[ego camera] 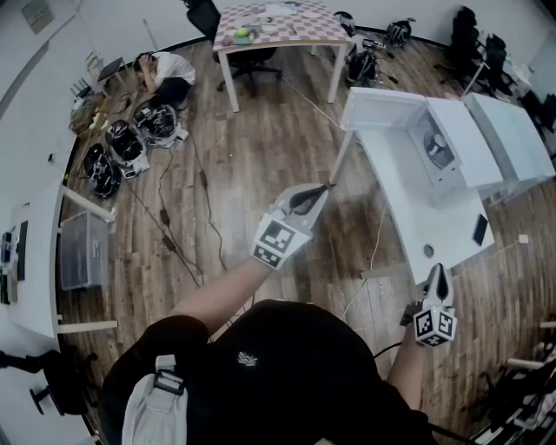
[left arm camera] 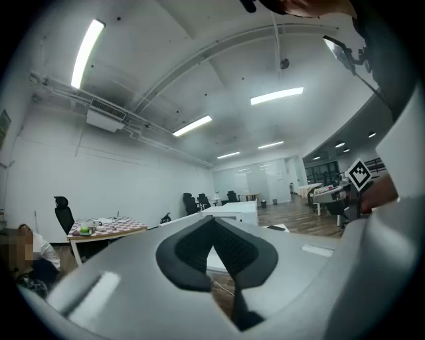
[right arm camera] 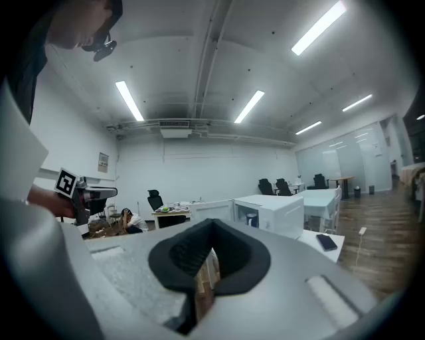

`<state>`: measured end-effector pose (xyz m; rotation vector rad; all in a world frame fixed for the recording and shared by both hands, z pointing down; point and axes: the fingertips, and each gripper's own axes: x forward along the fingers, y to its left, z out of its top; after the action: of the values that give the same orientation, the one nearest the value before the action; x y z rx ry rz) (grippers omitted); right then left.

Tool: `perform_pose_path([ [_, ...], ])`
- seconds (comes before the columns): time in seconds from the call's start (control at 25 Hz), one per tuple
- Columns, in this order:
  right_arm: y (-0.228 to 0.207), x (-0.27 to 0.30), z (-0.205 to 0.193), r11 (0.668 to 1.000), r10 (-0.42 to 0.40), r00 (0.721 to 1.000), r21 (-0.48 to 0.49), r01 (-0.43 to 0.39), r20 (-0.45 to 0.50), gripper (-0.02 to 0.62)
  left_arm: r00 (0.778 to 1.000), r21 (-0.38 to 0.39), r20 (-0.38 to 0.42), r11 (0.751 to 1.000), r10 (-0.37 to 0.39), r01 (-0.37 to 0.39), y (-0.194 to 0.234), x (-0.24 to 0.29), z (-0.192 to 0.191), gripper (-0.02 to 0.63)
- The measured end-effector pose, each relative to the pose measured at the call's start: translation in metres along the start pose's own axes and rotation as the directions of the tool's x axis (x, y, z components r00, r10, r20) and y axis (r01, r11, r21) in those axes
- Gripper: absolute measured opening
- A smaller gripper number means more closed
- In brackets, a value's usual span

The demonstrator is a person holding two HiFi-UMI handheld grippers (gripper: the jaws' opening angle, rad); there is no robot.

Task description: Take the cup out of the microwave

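A white microwave (ego camera: pixel 452 143) stands on a white table (ego camera: pixel 417 217), its door (ego camera: pixel 375 109) swung open to the left. Inside it a small cup (ego camera: pixel 437 148) shows dimly. In the right gripper view the microwave (right arm camera: pixel 282 212) is well ahead, with the cup (right arm camera: pixel 252 220) in its open cavity. My left gripper (ego camera: pixel 326 185) is held over the floor near the table's left edge, jaws shut and empty. My right gripper (ego camera: pixel 437 270) hovers at the table's near end, also shut on nothing. Both are far short of the microwave.
A black phone (ego camera: pixel 479 229) lies on the white table near the microwave. A person (ego camera: pixel 165 74) sits on the floor at the back left, beside helmets (ego camera: pixel 130 139) and cables. A checkered table (ego camera: pixel 278 22) stands behind, and a plastic box (ego camera: pixel 82 252) at the left.
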<state>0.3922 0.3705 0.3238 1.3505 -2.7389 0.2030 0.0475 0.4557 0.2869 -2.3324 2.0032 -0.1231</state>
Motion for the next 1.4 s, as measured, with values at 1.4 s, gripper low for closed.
perform_pose_path([
  [1.4,-0.052,0.167,-0.060,0.946,0.304,0.952,0.132,-0.295,-0.049,0.000,0.973,0.067,-0.075,0.975,0.216,-0.211,0.022,0.094,-0.027,0.003],
])
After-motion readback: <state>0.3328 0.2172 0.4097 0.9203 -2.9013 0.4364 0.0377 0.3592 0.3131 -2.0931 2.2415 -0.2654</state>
